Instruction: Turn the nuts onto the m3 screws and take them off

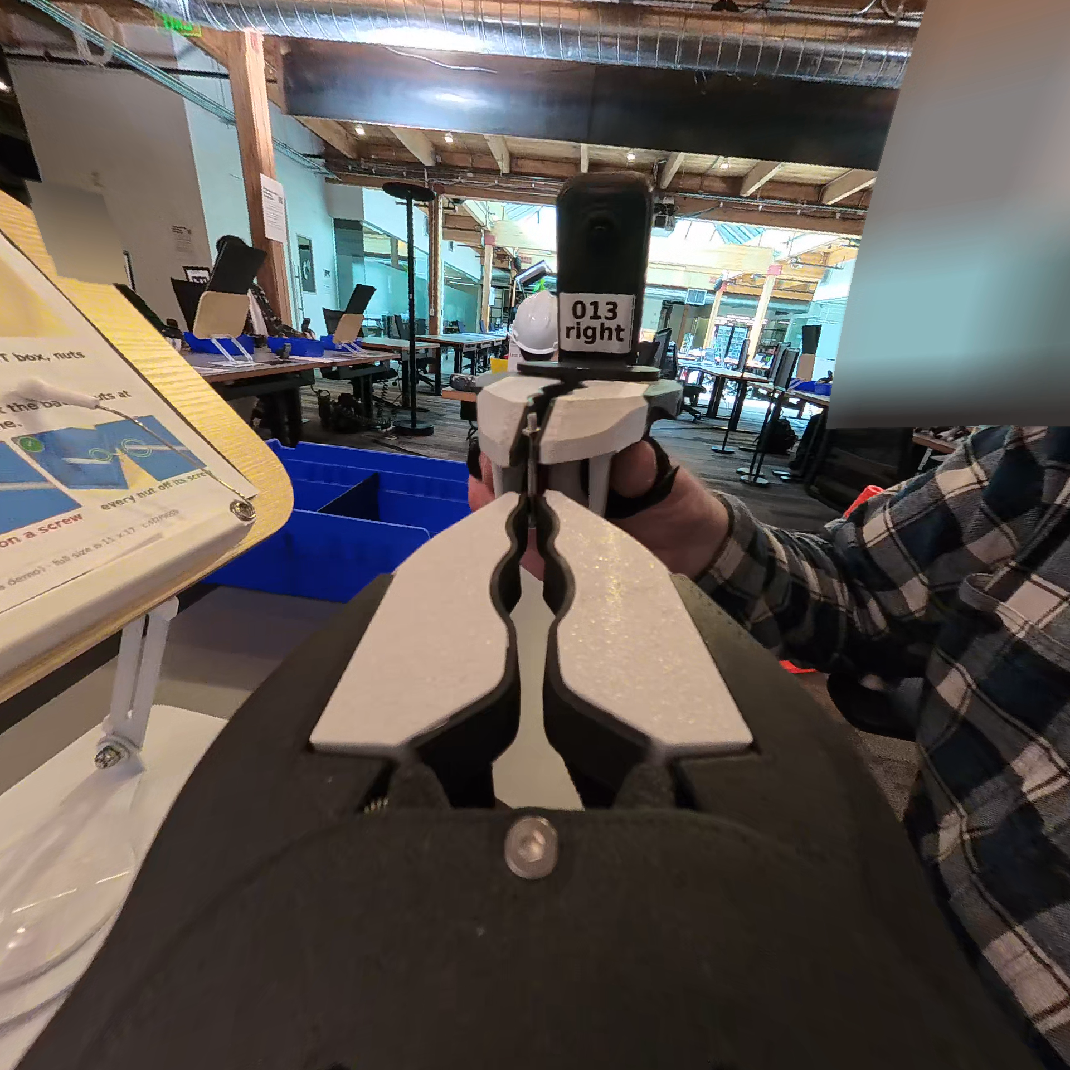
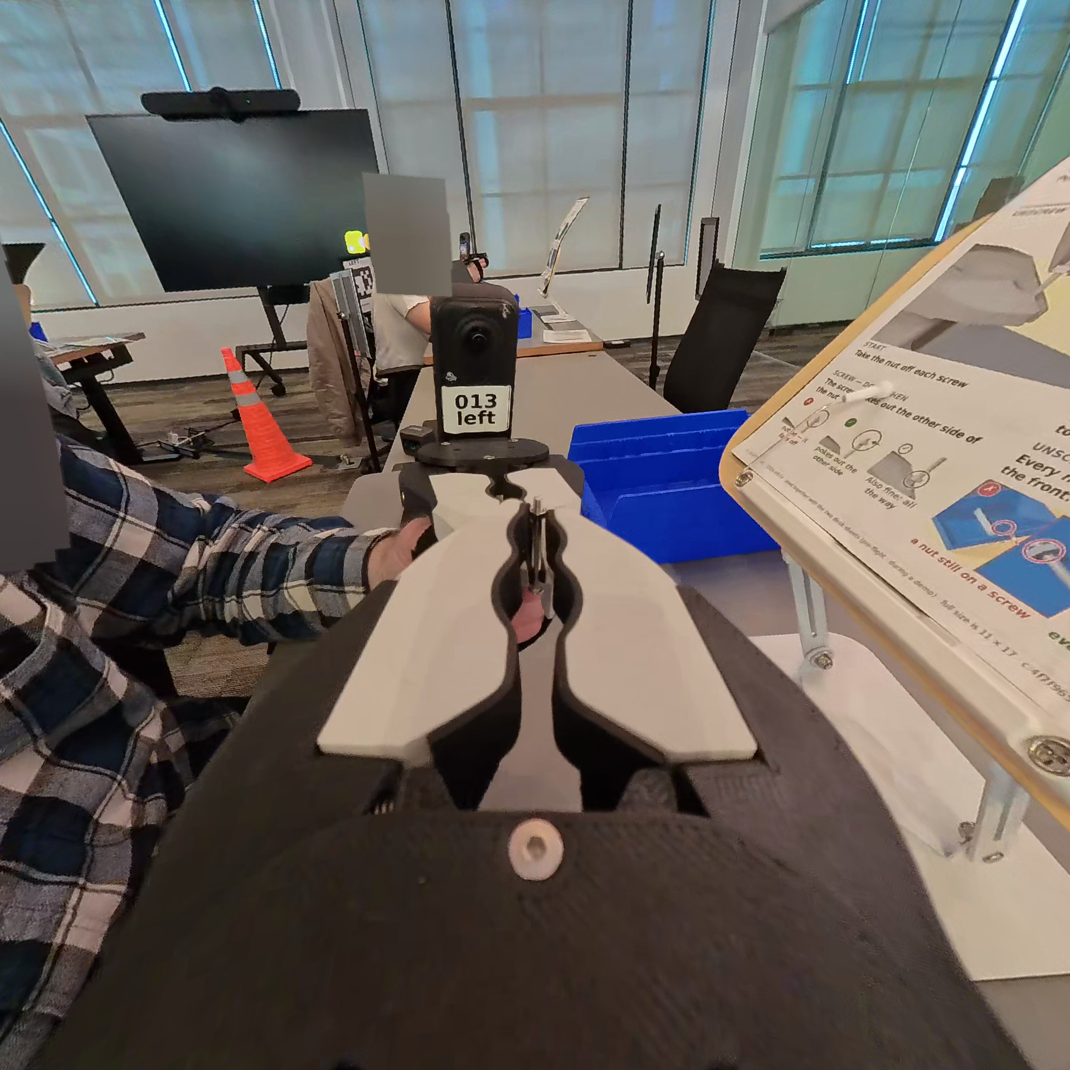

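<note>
Screw (image 1: pixel 530 463) spans the two grippers, nose to nose above the worktop (image 2: pixel 579 382). Left gripper (image 1: pixel 531 515) jaws clench one end, right gripper (image 2: pixel 537 556) jaws the other. Blue bin (image 1: pixel 347 521) sits just beside them.

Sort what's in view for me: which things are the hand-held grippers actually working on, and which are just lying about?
In hand:
- left hand-held gripper, closed on one end of the metal screw
- right hand-held gripper, closed on the same screw
- blue bin, on the table just behind them

Lying about:
- instruction board on its stand
- orange cone
- dark screen
- white hard hat
</note>
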The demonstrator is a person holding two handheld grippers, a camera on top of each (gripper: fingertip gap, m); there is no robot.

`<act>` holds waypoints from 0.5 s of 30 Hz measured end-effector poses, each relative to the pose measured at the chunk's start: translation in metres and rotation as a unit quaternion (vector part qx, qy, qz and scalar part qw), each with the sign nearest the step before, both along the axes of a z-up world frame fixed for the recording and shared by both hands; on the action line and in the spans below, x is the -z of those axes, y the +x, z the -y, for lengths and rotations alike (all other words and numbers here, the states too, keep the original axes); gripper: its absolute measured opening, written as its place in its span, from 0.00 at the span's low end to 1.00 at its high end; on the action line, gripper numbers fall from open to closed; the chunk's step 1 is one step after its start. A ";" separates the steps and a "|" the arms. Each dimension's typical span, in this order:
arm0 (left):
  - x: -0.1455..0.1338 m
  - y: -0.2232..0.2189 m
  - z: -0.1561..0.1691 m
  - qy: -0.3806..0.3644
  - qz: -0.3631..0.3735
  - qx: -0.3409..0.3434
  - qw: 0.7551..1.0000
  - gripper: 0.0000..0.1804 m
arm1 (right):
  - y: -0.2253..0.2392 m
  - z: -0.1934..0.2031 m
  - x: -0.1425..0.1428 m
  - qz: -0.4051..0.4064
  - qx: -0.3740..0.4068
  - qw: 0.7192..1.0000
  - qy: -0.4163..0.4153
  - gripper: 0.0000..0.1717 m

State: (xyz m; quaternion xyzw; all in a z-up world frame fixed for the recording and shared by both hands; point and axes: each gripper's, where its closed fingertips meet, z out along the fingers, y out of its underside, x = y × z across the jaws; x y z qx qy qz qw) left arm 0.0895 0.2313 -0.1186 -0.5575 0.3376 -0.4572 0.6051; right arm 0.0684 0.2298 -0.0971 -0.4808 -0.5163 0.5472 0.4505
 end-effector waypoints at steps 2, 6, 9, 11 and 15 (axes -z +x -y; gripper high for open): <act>0.001 0.002 -0.002 -0.004 0.002 0.003 1.000 0.01 | 0.002 -0.003 0.001 0.001 0.001 1.000 -0.006 0.03; 0.002 0.003 -0.006 -0.004 0.002 -0.003 1.000 0.01 | 0.005 -0.007 0.002 -0.001 0.002 1.000 -0.019 0.03; 0.002 0.005 -0.008 0.001 -0.004 -0.006 1.000 0.15 | 0.009 -0.010 0.000 -0.021 -0.006 0.999 -0.049 0.03; 0.003 0.008 -0.008 0.012 -0.011 -0.007 1.000 0.16 | 0.010 -0.012 0.000 -0.022 -0.011 0.998 -0.060 0.03; 0.006 0.015 -0.010 0.027 -0.041 -0.016 0.999 0.14 | 0.009 -0.011 0.003 -0.010 -0.013 0.998 -0.058 0.03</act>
